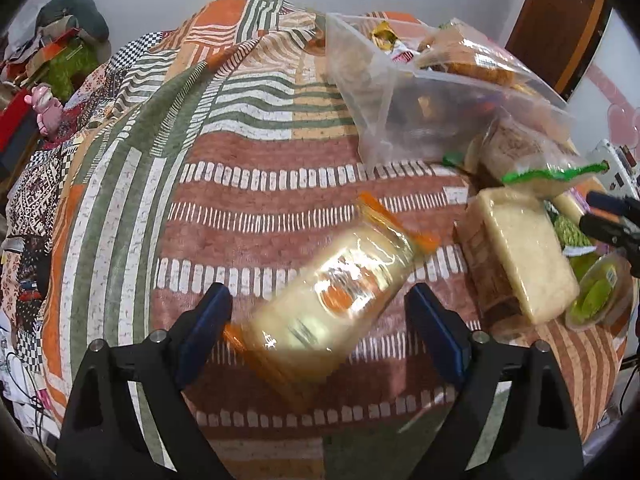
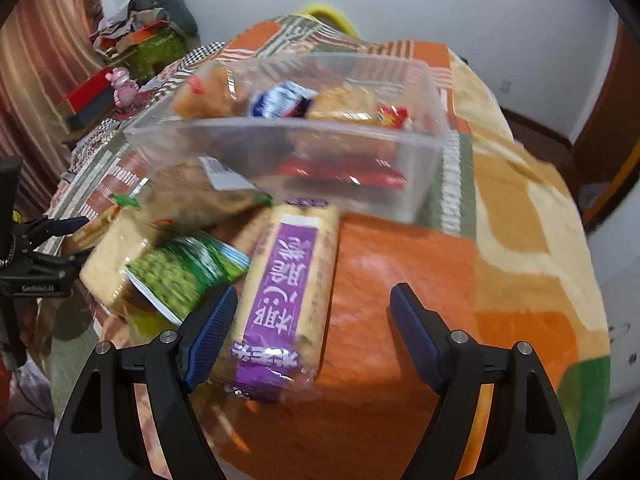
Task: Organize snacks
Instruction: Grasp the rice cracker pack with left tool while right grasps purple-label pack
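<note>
My left gripper (image 1: pixel 320 320) is open, its jaws either side of an orange-trimmed clear cracker pack (image 1: pixel 332 300) lying on the patterned bedspread (image 1: pixel 240 184). My right gripper (image 2: pixel 312 320) is open around the near end of a purple-labelled cracker pack (image 2: pixel 286 300); the left pad (image 2: pixel 210 332) is close to it, the right pad is well apart. A clear plastic bin (image 2: pixel 320 152) holding several snacks stands beyond it; it also shows in the left wrist view (image 1: pixel 400 92). The right gripper's tips (image 1: pixel 608 216) show at the right edge of the left wrist view.
A green pea snack bag (image 2: pixel 184 276), a pale cracker block (image 1: pixel 520 256), a green cup (image 1: pixel 600 296) and a green-edged bag (image 1: pixel 532 156) lie in a pile between the grippers. Clutter (image 1: pixel 60 60) sits at the far left. A wooden door (image 1: pixel 560 20) stands at the right.
</note>
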`<state>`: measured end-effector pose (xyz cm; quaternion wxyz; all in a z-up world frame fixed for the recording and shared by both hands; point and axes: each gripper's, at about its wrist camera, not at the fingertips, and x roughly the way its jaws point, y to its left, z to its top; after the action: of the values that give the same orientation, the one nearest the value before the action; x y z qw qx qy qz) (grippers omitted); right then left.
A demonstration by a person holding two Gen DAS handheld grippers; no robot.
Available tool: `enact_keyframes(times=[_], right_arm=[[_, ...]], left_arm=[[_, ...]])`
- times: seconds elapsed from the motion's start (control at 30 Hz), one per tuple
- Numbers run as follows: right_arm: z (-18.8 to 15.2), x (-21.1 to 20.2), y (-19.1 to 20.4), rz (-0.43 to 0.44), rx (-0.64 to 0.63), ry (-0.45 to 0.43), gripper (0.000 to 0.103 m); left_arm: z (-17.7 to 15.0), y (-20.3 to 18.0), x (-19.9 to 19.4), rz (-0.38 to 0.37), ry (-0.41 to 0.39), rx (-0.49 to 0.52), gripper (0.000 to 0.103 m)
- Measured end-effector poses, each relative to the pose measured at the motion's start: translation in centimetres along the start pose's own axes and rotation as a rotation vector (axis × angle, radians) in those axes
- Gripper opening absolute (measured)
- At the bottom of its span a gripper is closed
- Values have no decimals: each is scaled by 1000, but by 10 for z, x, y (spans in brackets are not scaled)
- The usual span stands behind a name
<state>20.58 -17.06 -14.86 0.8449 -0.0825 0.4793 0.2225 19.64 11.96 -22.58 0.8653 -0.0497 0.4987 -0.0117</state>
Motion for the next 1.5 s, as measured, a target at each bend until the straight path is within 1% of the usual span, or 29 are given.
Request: enact_keyframes(times=[0.07, 0.1, 0.13, 0.17, 0.2, 0.23, 0.27, 0.3, 0.37, 0.4, 0.5, 0.6, 0.77, 0.97, 1.13, 1.37, 1.5], right_arm=[[0, 0, -2, -3, 0, -4, 75], [1, -1, -1, -1, -1, -8, 73], [3, 0, 0, 2, -5, -9, 73], [5, 2, 2, 4, -9, -10, 71], [7, 3, 4, 6, -10, -11, 68], [8, 6, 6, 12, -11, -8, 65], [8, 8, 8, 19, -11, -3, 60], [9, 11, 10, 33, -11, 6, 53], [8, 15, 12, 52, -15, 20, 43], [6, 14, 14, 45, -18, 9, 43], [1, 8, 14, 43, -22, -4, 42], [0, 1, 9, 38, -16, -15, 42], [3, -20, 1, 22, 0, -65, 42], [10, -47, -7, 11, 16, -143, 42], [24, -60, -11, 2, 22, -204, 42], [51, -60, -12, -22, 22, -265, 42], [64, -55, -14, -29, 30, -280, 42]], left_arm=[[2, 0, 1, -15, -2, -3, 75], [3, -1, 1, -20, -7, -6, 69], [4, -1, 1, -25, -10, -5, 66], [5, -3, 1, -30, -12, -1, 60], [5, -4, 1, -33, -14, 1, 54], [5, -5, 0, -36, -15, 4, 51], [4, -7, 0, -41, -15, 7, 45], [4, -8, -1, -43, -16, 9, 39], [2, -9, -3, -39, -16, 10, 36], [1, -9, -4, -37, -18, 11, 34], [-1, -10, -10, -19, -34, 14, 34], [-1, -9, -17, -20, -49, 2, 34], [8, -10, -40, -24, -106, -7, 34], [32, -19, -71, -36, -195, 4, 34], [60, -28, -89, -57, -261, 13, 34], [98, -44, -89, -70, -316, 23, 34], [114, -51, -81, -68, -325, 33, 34]])
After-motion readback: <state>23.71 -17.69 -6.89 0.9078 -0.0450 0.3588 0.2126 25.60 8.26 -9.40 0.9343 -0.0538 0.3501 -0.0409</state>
